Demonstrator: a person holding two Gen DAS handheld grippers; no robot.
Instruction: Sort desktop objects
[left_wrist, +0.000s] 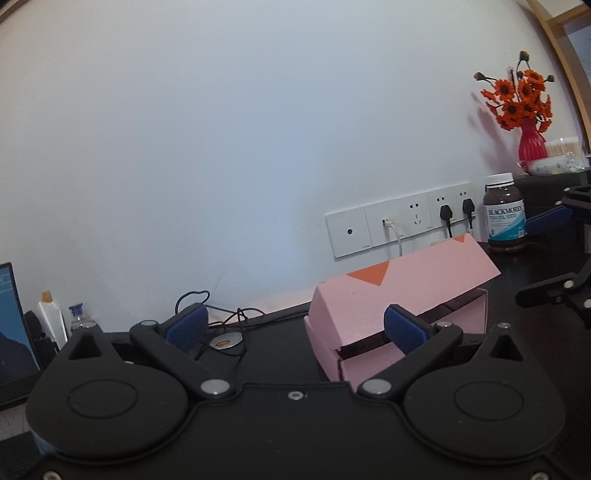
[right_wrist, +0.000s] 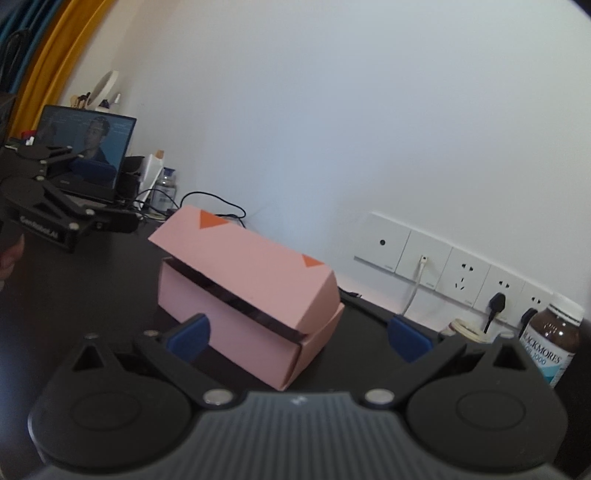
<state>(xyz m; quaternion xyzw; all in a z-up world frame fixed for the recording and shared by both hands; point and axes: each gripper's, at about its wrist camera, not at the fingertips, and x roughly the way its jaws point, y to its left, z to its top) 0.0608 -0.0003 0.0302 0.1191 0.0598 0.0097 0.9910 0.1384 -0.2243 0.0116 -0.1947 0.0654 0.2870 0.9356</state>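
the left gripper (left_wrist: 295, 328) has its blue-padded fingers spread wide and holds nothing. the pink cardboard box with orange triangles on its half-raised lid (left_wrist: 399, 295) sits on the dark desk (left_wrist: 273, 347) just ahead and to the right of this claw, and the right pad overlaps the box's front in the picture, though contact cannot be told. ahead and left of the claw lie a tangle of black cable (left_wrist: 218, 314) and a small round disc (left_wrist: 225, 340). further right of the box stands a brown fish oil bottle with a white cap (left_wrist: 505, 214), by the white wall socket panel (left_wrist: 402, 221).

the right gripper (right_wrist: 297, 338) is also spread wide and empty. the same pink box (right_wrist: 247, 291) lies directly ahead of it, between the lines of its two fingers, lid ajar with a dark gap showing. the brown bottle (right_wrist: 554, 343) stands right of this claw. far ahead to the left the other gripper (right_wrist: 59, 218) hovers before an open laptop (right_wrist: 88, 147).
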